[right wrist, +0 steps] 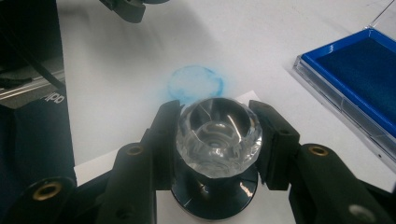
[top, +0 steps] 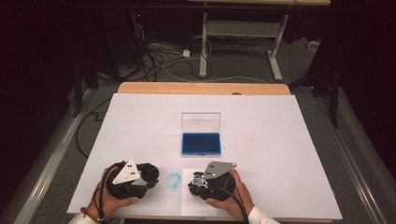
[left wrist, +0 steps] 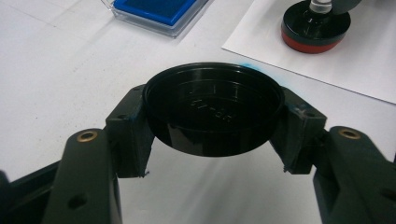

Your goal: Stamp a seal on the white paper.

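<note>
White table (top: 280, 140) under dim light: near its front edge, the left gripper (left wrist: 212, 135) clamps a round black cap (left wrist: 214, 105); the right gripper (right wrist: 217, 140), on a paper sheet (top: 187, 205), clasps a stamp's clear faceted knob (right wrist: 218, 135).

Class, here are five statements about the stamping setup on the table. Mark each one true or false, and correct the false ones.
1. The left hand-held gripper holds a black round cap. True.
2. The ink pad is red. False: it is blue.
3. The ink pad's clear lid stands open. True.
4. The right hand-held gripper grips the stamp by its black base. False: the jaws clamp its clear knob.
5. The stamp stands on the wooden table edge. False: it stands on a sheet of paper.
</note>
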Demonstrator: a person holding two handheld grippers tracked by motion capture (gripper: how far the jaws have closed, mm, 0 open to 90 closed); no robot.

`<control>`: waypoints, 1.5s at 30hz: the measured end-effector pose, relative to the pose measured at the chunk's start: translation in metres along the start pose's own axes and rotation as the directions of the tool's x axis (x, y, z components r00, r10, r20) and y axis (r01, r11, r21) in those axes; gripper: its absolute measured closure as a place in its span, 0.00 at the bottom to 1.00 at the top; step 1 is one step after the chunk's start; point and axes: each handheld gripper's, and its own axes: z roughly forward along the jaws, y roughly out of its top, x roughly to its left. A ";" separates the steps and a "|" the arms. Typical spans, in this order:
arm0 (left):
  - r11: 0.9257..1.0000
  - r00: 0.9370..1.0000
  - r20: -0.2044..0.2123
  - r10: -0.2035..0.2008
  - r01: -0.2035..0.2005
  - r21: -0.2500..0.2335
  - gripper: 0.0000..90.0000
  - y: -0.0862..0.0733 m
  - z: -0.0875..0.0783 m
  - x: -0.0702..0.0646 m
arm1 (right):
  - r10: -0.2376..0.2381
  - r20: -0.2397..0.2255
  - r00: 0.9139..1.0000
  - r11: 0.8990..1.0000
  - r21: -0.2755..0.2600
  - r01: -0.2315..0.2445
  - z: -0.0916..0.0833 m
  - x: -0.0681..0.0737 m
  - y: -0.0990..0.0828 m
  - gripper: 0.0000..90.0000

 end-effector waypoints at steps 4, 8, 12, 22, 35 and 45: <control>1.000 1.000 -0.003 -0.003 0.003 -0.007 0.41 0.000 0.000 0.000 | -0.006 -0.001 1.000 1.000 0.002 0.006 0.000 0.000 0.000 0.63; 1.000 1.000 -0.009 -0.012 0.012 -0.020 0.41 0.000 -0.002 0.001 | -0.024 0.009 1.000 1.000 0.014 0.024 0.000 0.002 0.001 0.63; 1.000 1.000 -0.009 -0.013 0.013 -0.018 0.41 -0.001 -0.002 0.001 | -0.022 0.004 1.000 1.000 0.020 0.022 -0.001 0.001 0.002 0.63; 1.000 1.000 -0.009 -0.015 0.015 -0.014 0.41 0.000 -0.002 0.001 | -0.010 -0.002 1.000 1.000 0.018 0.010 0.000 0.000 0.002 0.63; 1.000 1.000 -0.008 -0.014 0.014 -0.016 0.41 -0.001 -0.003 0.001 | -0.013 -0.003 1.000 1.000 0.023 0.013 -0.002 0.000 0.000 0.63; 1.000 1.000 -0.006 -0.008 0.008 -0.008 0.41 0.000 -0.001 0.000 | -0.005 -0.001 1.000 1.000 0.031 0.005 0.000 0.001 0.002 0.63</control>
